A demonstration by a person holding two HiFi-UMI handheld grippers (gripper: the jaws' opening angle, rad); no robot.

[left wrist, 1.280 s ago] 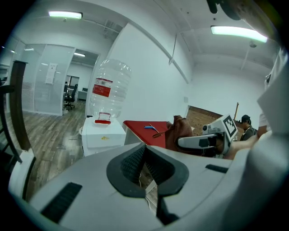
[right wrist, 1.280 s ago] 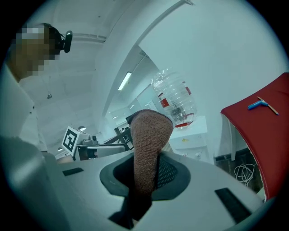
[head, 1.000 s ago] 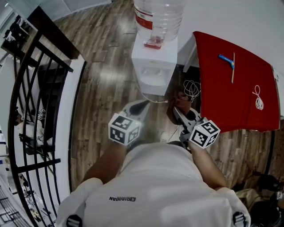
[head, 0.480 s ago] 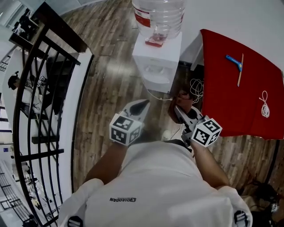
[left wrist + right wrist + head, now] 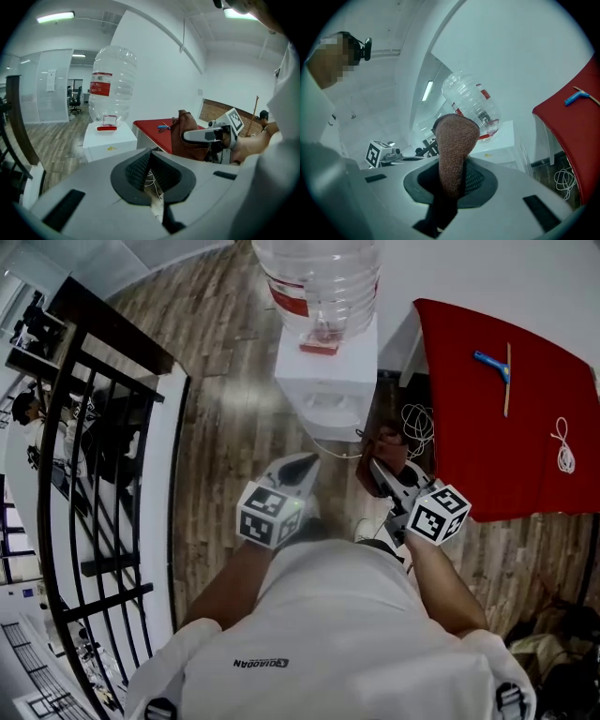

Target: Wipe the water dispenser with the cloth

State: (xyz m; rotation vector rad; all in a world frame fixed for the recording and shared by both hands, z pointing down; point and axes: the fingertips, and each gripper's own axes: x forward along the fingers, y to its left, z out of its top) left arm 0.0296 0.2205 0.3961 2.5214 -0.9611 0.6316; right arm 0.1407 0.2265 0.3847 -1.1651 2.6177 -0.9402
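Nearest the head camera are the person's white shirt [image 5: 337, 634] and both forearms, each hand holding a gripper out over the wood-plank floor [image 5: 225, 427].

Left gripper [image 5: 302, 465]: jaws clenched to a point, with nothing between them. Only floor and a thin white wire show through the slit in the left gripper view.

Right gripper [image 5: 380, 471]: jaws clamped on the brown knitted cloth [image 5: 455, 140]. The cloth stands up out of the jaws as a rounded fold. It is held in the air, just beside the lower right of the water dispenser [image 5: 326, 381] in the head view and apart from it.

The two grippers are side by side, near each other and not touching.

Past the grippers stands the white water dispenser, carrying an inverted clear bottle [image 5: 319, 273] with a red label. A coiled white cable [image 5: 415, 420] lies on the floor to its right.

Further right is a red tabletop [image 5: 487, 456] bearing a blue-handled tool [image 5: 489, 361], a thin wooden stick [image 5: 507, 381] and a white cord [image 5: 563, 446]. A black railing [image 5: 94, 446] runs along the left side.
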